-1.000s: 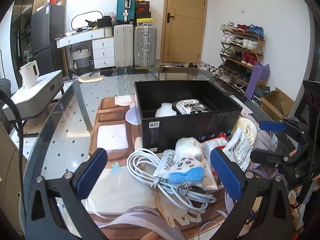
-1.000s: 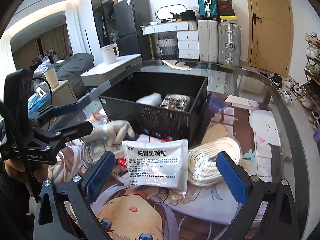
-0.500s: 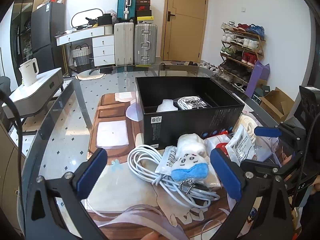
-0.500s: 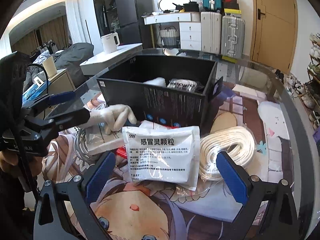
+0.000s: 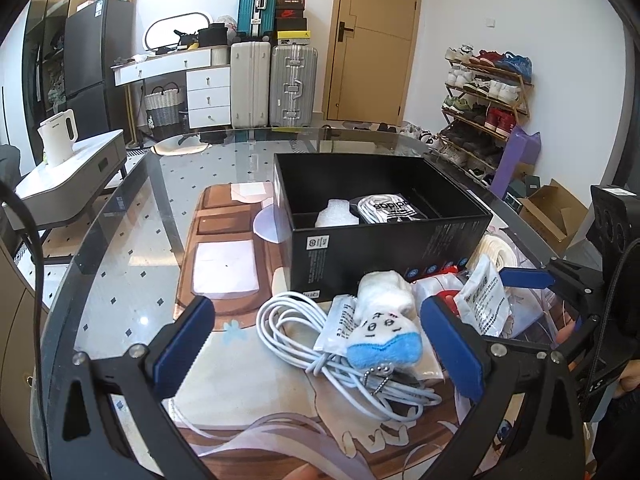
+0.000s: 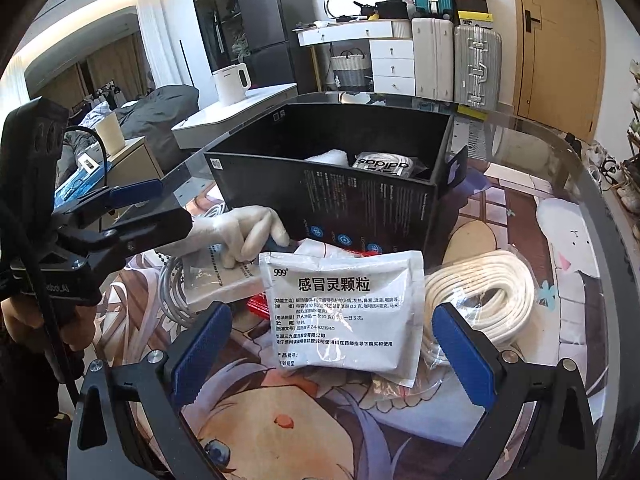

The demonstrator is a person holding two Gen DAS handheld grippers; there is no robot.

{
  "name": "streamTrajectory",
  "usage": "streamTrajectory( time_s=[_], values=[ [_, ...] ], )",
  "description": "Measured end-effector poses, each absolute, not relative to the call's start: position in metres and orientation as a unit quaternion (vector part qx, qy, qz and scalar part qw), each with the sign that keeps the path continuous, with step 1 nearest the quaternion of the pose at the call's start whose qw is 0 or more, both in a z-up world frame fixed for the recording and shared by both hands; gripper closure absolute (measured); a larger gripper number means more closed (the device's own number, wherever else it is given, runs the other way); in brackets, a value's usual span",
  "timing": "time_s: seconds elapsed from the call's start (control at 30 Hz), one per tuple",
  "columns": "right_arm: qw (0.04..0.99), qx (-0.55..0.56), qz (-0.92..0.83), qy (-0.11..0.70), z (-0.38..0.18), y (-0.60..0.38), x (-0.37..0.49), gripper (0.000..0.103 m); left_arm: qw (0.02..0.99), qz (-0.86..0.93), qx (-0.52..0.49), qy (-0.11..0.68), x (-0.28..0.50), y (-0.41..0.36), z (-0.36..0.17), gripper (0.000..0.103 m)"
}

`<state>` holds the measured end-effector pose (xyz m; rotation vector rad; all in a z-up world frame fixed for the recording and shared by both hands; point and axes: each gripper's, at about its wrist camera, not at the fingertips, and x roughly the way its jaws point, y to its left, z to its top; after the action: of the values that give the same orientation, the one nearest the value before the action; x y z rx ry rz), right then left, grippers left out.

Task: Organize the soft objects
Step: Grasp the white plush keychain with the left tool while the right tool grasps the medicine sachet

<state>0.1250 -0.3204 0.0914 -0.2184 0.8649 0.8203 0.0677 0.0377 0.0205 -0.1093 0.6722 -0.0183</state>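
Observation:
A black box (image 5: 384, 236) stands on the glass table and holds a white foam piece (image 5: 335, 219) and an adidas sock pack (image 5: 386, 209). In front of it lie a white and blue plush toy (image 5: 386, 330), a white cable coil (image 5: 304, 336) and a white medicine sachet (image 6: 344, 314). A bagged white rope coil (image 6: 480, 300) lies to the right. My left gripper (image 5: 316, 350) is open, the plush and cable between its fingers. My right gripper (image 6: 332, 354) is open around the sachet. The box also shows in the right wrist view (image 6: 332, 184).
The table (image 5: 132, 240) carries an anime-print mat (image 6: 280, 420). A red packet (image 6: 260, 306) sits under the sachet. Suitcases (image 5: 276, 84), a door and a shoe rack (image 5: 484, 100) stand behind. A side table with a white kettle (image 5: 60, 132) is at the left.
Both grippers have moved forward and lower toward the pile in front of the box. The sachet now sits between the right fingers. Both stay open.

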Motion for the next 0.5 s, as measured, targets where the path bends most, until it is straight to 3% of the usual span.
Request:
streamTrajectory(
  time_s=[0.33, 0.5],
  values=[
    [0.824, -0.128, 0.373, 0.407, 0.083, -0.307, 0.121, 0.002, 0.942, -0.007, -0.055, 0.331, 0.070, 0.038, 0.019, 0.000],
    [0.830, -0.140, 0.358, 0.403, 0.081, -0.305, 0.123, 0.016, 0.940, -0.008, -0.052, 0.336, 0.072, 0.039, 0.017, 0.000]
  ],
)
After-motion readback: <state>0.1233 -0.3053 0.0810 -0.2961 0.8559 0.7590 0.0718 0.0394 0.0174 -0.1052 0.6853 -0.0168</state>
